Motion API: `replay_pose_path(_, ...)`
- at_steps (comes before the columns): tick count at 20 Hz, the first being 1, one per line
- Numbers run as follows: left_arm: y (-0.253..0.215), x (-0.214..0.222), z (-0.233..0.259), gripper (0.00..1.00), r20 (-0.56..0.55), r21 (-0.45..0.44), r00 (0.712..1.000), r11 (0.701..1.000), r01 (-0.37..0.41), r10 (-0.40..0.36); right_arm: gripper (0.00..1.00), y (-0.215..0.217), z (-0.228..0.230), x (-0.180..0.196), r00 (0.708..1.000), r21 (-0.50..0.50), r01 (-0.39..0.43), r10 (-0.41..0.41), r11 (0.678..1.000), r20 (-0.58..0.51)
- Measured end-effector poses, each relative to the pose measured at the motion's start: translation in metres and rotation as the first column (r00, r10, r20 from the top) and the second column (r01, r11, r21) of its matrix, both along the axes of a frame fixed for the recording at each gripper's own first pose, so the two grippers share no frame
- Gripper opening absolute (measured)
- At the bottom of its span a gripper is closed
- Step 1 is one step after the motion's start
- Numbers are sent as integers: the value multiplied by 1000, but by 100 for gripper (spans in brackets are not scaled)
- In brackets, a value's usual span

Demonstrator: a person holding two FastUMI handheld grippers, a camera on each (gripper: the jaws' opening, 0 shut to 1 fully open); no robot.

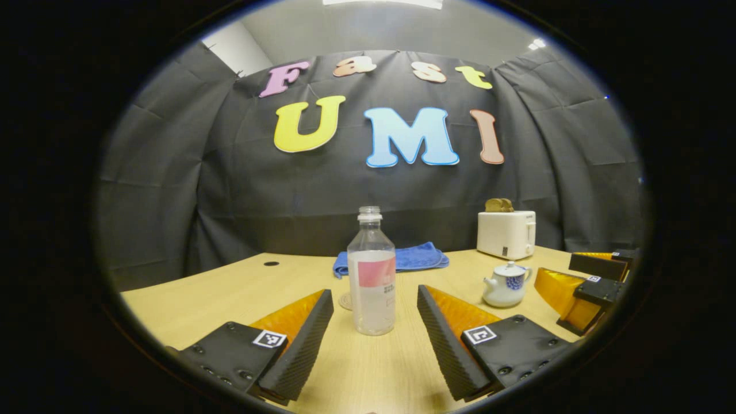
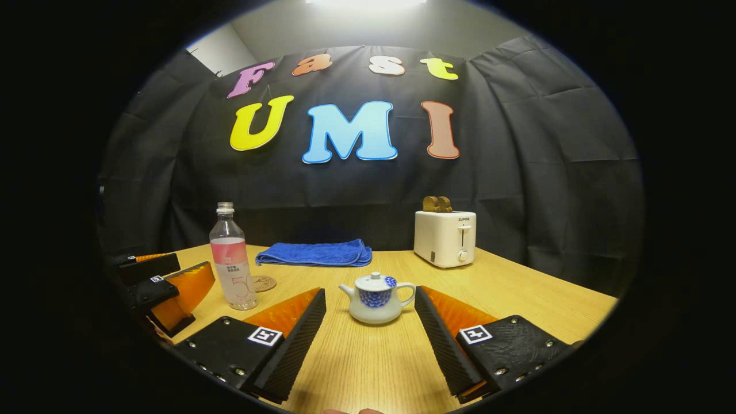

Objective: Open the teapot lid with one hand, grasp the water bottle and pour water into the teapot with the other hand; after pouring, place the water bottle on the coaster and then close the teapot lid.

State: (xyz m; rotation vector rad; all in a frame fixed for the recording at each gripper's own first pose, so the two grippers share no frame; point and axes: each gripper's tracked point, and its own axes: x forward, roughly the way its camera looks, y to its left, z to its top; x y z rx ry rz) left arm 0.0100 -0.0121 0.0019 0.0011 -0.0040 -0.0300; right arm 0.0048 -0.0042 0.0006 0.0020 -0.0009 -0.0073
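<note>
Tabletop of pale wood grain (image 2: 374, 362) carries everything, so both of your tools approach low and level. At the back, the white box toaster (image 2: 444, 238) and folded blue cloth (image 2: 315, 253) stand well apart from the work. Your left gripper (image 1: 374, 336) is spread wide, the clear uncapped plastic water bottle with a pink label (image 1: 371, 276) upright between its fingers, untouched, lined up for the grasp. Your right gripper (image 2: 371, 339) gapes equally, framing the small white blue-patterned teapot (image 2: 376, 299), lid on. The round coaster (image 2: 264, 283) lies just behind the bottle, presumably to shorten the set-down.
</note>
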Motion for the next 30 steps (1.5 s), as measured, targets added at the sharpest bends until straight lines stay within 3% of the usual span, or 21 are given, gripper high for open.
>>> replay_pose_path(8, 4, 6, 6, 100, 1, -69, 999, 997, 34, -34, 95, -6, 8, 30, 1000, -12, 13, -13, 1000, -5)
replay_pose_path(10, 8, 8, 12, 100, 10, -73, 999, 997, 33, -33, 84, -10, 22, 42, 999, -33, 30, -29, 999, 36)
replay_pose_path(13, 6, 12, 18, 100, 15, -84, 999, 995, 48, -47, 84, 0, 22, 66, 1000, -80, 9, -7, 997, 21)
replay_pose_path(14, 4, 14, 16, 100, 11, -79, 999, 996, 49, -49, 75, 2, 20, 72, 1000, -88, -6, 7, 996, 9)
replay_pose_path(17, 6, 17, 18, 100, 16, -50, 999, 998, 42, -41, 72, 3, 14, 83, 1000, -88, -11, 10, 996, -16)
replay_pose_path(18, 8, 18, 18, 100, 17, -36, 999, 999, 37, -36, 54, 2, 7, 89, 999, -60, -21, 19, 998, -33)
replay_pose_path(19, 8, 18, 18, 100, 20, -29, 999, 999, 38, -37, 45, 1, 5, 91, 999, -37, -23, 21, 999, -44)
replay_pose_path(23, 6, 20, 19, 100, 21, -23, 999, 999, 41, -41, 43, -10, -3, 113, 995, 43, 0, 5, 999, -104)
replay_pose_path(30, 8, 22, 15, 100, 13, -34, 999, 999, 41, -41, 43, -12, -11, 121, 990, 19, 4, -1, 1000, -138)
